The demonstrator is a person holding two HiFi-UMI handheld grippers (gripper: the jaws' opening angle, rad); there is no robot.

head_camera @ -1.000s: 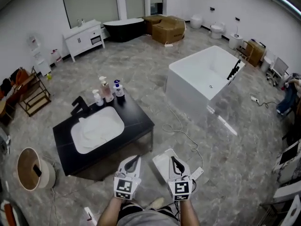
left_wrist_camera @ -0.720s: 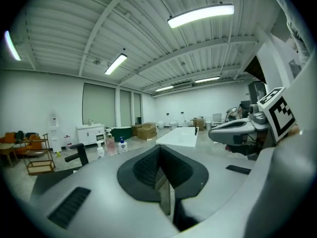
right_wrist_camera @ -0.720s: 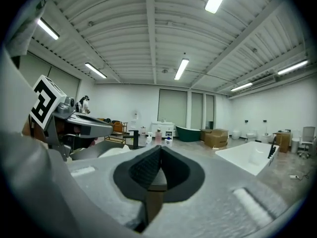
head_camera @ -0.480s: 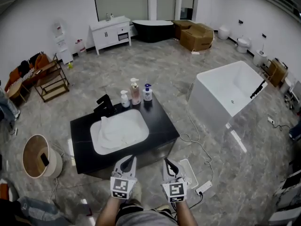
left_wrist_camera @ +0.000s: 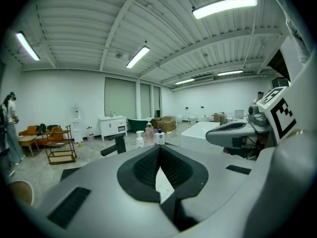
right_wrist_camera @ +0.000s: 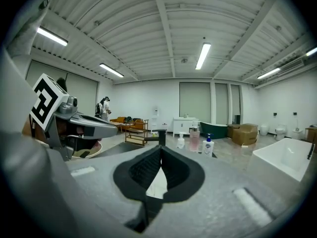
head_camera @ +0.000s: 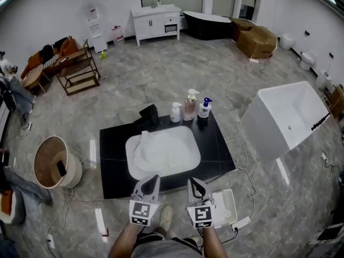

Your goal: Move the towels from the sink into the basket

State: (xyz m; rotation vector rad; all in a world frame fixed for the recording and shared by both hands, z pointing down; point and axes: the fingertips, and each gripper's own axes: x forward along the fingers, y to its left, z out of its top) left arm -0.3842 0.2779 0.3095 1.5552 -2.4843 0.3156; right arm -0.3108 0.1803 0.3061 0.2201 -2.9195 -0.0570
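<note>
**Towels lay in sink, both grippers empty at counter's edge**

A person stood at the near side of a low black counter (head_camera: 113, 160) w/ a two-jaw gripper in each hand. The left gripper (head_camera: 154, 178) and right gripper (head_camera: 192, 181) were side by side, both pointing toward the white sink (head_camera: 189, 153) set in the counter top. Each gripper's own view showed its jaws together at the tips, w/ nothing clamped btwn them.

The towels (head_camera: 149, 144), white and crumpled, lay heaped in the sink's left half. They sat just ahead of the left gripper's tips and a little ahead-left of the right gripper, touching neither. Seen from the head view, both sets of tips were over the counter's near edge, short of the sink rim.

The basket (head_camera: 38, 153), round and tan, stood on the grey floor left of the counter. It was well apart from the left gripper, w/ a small dark item inside; no towel showed in it.

A black faucet (head_camera: 148, 114) stood behind the sink, w/ three pump bottles (head_camera: 190, 105) in a row at the counter's far edge. A white bathtub (head_camera: 290, 120) sat off to the right.
</note>
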